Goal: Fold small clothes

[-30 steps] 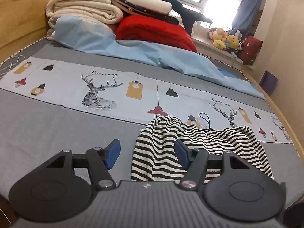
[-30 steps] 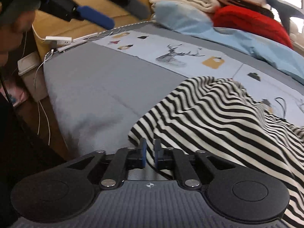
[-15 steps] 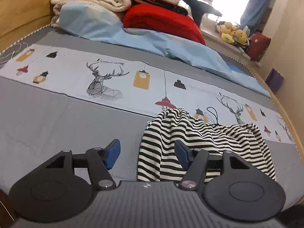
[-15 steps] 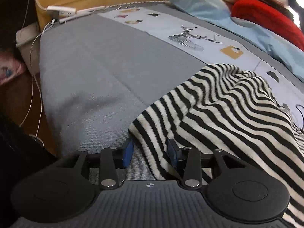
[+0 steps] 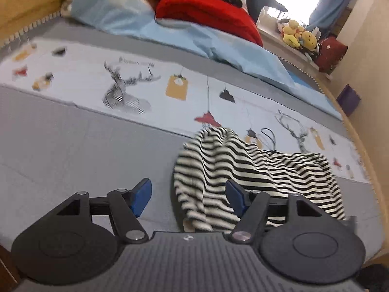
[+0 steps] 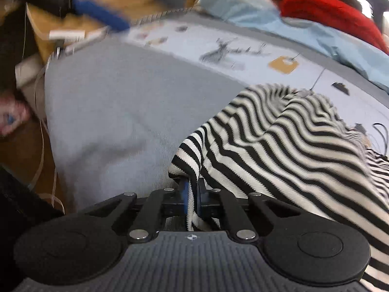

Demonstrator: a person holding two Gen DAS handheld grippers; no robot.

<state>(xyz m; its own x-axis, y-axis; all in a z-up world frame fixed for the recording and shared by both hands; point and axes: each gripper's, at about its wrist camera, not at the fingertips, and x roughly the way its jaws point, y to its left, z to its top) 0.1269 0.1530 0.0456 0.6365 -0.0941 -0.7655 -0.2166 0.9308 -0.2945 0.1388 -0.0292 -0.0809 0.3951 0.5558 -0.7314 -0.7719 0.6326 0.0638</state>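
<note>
Striped top lies crumpled on grey bed cover, near front edge of bed, partly over band with deer and lamp drawings.

Right gripper jaws just closing; now pinched tight on near edge of striped top, cloth caught between blue pads.

Left gripper jaws just opening wider; now spread apart, holding nothing. Left edge of top sits between blue fingers, not squeezed.

Red blanket and light blue sheet far back.
</note>
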